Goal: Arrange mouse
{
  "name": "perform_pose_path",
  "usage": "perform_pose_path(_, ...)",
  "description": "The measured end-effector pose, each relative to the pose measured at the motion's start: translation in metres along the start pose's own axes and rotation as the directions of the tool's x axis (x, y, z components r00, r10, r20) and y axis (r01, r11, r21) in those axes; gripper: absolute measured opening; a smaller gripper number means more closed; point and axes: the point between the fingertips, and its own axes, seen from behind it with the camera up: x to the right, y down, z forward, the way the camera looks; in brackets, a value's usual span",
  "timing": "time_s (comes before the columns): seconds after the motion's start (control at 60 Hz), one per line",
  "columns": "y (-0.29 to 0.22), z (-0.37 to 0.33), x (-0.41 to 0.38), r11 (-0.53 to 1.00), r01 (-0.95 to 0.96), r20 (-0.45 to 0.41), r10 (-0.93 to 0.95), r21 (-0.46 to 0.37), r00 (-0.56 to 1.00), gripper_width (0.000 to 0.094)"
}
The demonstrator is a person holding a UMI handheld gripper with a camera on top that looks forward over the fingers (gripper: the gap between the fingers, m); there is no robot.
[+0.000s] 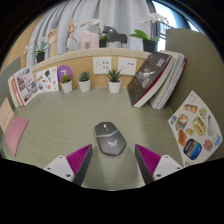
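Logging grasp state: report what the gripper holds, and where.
Nothing is held. The gripper is open; the mouse lies on the desk just ahead of the fingers.

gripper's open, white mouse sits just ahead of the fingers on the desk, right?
Not quite: the mouse is dark grey, not white, as the gripper view shows. The rest holds: the gripper is open and the mouse lies on the desk just ahead of the fingers.

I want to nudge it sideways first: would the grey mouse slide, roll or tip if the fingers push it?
The mouse sits low and flat on the table, so it would probably slide, not tip or roll. Its rounded shell looks hard and may slip against the pads. The gripper is open just short of it.
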Motion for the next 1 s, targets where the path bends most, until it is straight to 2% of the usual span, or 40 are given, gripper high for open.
perform_pose_path(0.1, -0.016, 0.022, 0.007, 1.000, -0.007, 0.005, 0.007, -0.005, 1.000, 0.0860)
perform_pose_path(0.25, -0.030, 0.042, 0.015, 0.999, -0.045, 0.016, 0.045, -0.025, 0.999, 0.0808)
perform_pose_path(0.55, -0.039, 0.054, 0.032, 0.998, -0.064, -0.014, 0.063, -0.023, 0.998, 0.0507)
perform_pose_path(0.667, -0.038, 0.054, 0.032, 0.997, -0.066, -0.007, 0.066, -0.031, 0.998, 0.0454)
perform_pose_path(0.783, -0.037, 0.054, 0.032, 0.997, -0.052, -0.001, 0.052, -0.055, 0.999, 0.0359)
perform_pose_path(0.8, -0.037, 0.054, 0.032, 0.997, -0.055, -0.001, 0.055, -0.062, 0.998, 0.0410)
perform_pose_path(0.817, -0.037, 0.054, 0.032, 0.996, -0.057, -0.002, 0.057, -0.065, 0.998, 0.0320)
perform_pose_path(0.833, -0.036, 0.055, 0.032, 0.995, -0.063, -0.004, 0.062, -0.072, 0.998, 0.0320)
perform_pose_path(0.85, -0.037, 0.055, 0.032, 0.995, -0.064, -0.005, 0.064, -0.074, 0.998, 0.0369)
perform_pose_path(0.867, -0.037, 0.055, 0.033, 0.995, -0.062, -0.008, 0.062, -0.077, 0.998, 0.0287)
perform_pose_path(1.0, -0.037, 0.055, 0.033, 0.992, -0.067, -0.033, 0.064, -0.103, 0.997, 0.0287)
